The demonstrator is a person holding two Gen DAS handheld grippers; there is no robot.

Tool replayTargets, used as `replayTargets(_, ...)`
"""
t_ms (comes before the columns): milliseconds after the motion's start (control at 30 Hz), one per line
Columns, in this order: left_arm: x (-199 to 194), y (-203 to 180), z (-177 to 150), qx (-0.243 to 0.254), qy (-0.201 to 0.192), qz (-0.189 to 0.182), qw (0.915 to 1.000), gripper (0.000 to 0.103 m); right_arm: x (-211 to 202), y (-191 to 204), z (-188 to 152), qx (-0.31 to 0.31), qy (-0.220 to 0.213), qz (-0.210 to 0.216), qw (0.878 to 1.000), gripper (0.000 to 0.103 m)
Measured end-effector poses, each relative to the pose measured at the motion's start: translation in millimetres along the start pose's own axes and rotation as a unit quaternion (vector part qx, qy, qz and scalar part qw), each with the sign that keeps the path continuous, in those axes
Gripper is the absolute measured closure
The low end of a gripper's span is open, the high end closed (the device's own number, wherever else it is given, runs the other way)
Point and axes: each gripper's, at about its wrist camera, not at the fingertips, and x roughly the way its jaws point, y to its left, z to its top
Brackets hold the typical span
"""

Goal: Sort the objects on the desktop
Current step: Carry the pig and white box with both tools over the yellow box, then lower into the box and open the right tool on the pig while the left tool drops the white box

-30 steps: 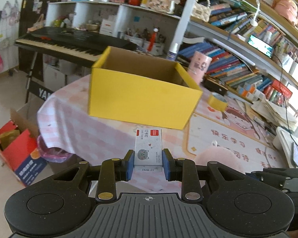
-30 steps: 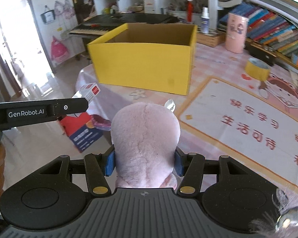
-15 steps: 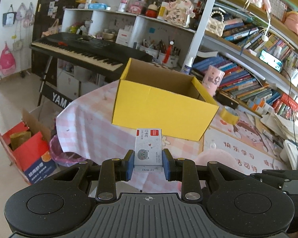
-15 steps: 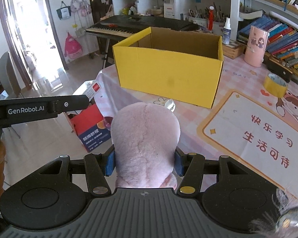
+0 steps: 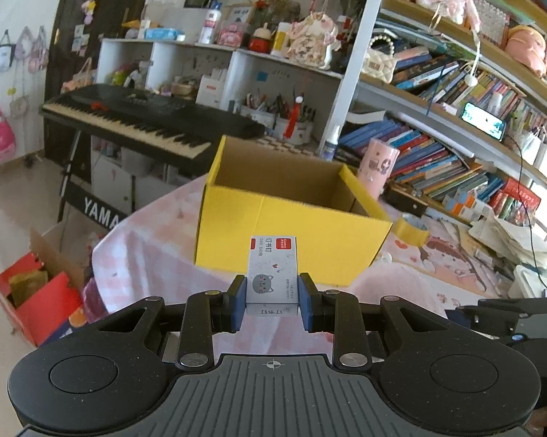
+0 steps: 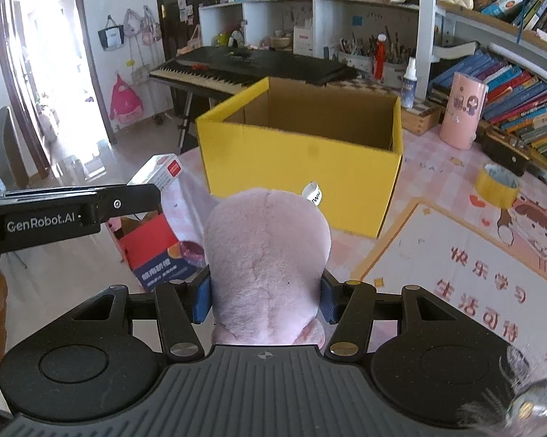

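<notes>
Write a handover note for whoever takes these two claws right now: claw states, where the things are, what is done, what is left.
Left claw: shut on the small staples box, held in the air short of the yellow box.
Right claw: shut on the pink plush toy, also short of the yellow box.
Yellow box: open-topped, on the pink checked tablecloth; what shows of its inside looks empty.
Still on the table: yellow tape roll, pink canister.
Done: both items picked up.
Left: probably drop both into the yellow box, then deal with the tape roll.
</notes>
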Motion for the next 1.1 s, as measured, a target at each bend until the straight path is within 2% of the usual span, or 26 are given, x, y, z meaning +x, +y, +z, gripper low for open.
replayTargets(300,21.6,-7.4,31.0,0.014,-0.031,-0.008,0.9994,0.075,4.7,-15.3,43.3,-0.006,-0.042,-0.003,0.999,0.05)
replayTargets(600,60.8,-19.2,63.6,0.021,-0.057,0.004,0.9981,0.075,29.8,-48.8,91.4,-0.012,-0.073,0.004,0.997,0.05)
replayTargets(867,106.8,-22.7,81.3,0.02,-0.047,0.031,0.9982,0.075,64.5,-80.5,123.7,-0.029,-0.079,0.015,0.996,0.05)
replayTargets(1100,145.7,-22.2,81.1,0.028,-0.005,0.06,0.9978,0.075,105.8,-99.3,139.8,-0.062,-0.058,0.02,0.996,0.05)
